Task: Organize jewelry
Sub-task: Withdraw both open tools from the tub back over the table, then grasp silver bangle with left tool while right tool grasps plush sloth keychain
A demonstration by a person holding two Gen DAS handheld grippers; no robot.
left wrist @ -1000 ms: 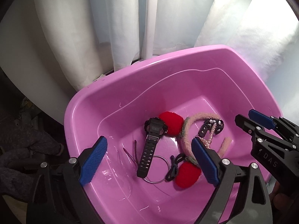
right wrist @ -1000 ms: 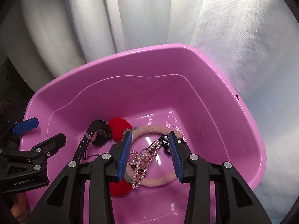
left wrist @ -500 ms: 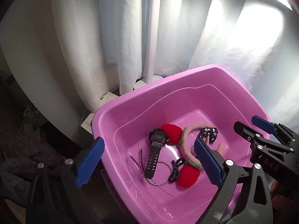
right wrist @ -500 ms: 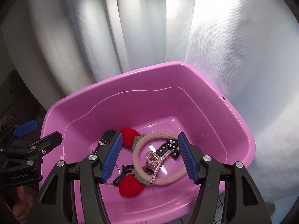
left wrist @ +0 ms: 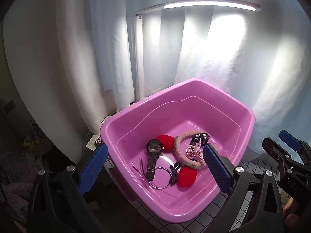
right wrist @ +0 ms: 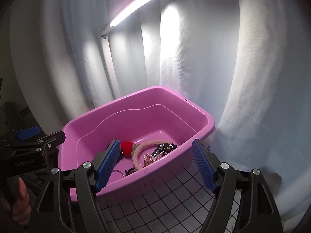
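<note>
The pink plastic basin [left wrist: 250, 120] is sitting on a grid-patterned surface [right wrist: 165, 200] in front of white curtains [left wrist: 213, 58], and every visible jewelry piece is lying on its floor. Judging from this, the collecting stage appears largely done; whether any sorting within the basin is still pending cannot be determined from these frames.

Contents, as the left wrist view is showing them:
- A black digital watch [left wrist: 153, 159] is lying strap-outward, touching a red pom-pom [left wrist: 165, 142].
- A fuzzy pink headband [left wrist: 179, 151] is curving around a pearl hair claw [left wrist: 194, 152], with a black dotted bow clip [left wrist: 200, 137] just beyond it.
- A second red pom-pom [left wrist: 187, 177] is lying beside a black hair tie [left wrist: 174, 173] and a thin metal hoop [left wrist: 161, 177].

The left gripper [left wrist: 155, 169] is hovering above the near rim with its jaws spread wide and nothing between them. The right gripper [right wrist: 155, 167] is likewise released and empty, positioned outside the basin's near wall.

View differences: the left wrist view is exposing the full basin floor, including the watch, hoop and hair tie. In the right wrist view the near wall and one blue finger pad [right wrist: 107, 165] are hiding most of those; only the headband, claw, bow clip and one pom-pom are clearly showing. The right view is revealing more of the grid surface and the lit lamp bar [right wrist: 138, 3] overhead.
</note>
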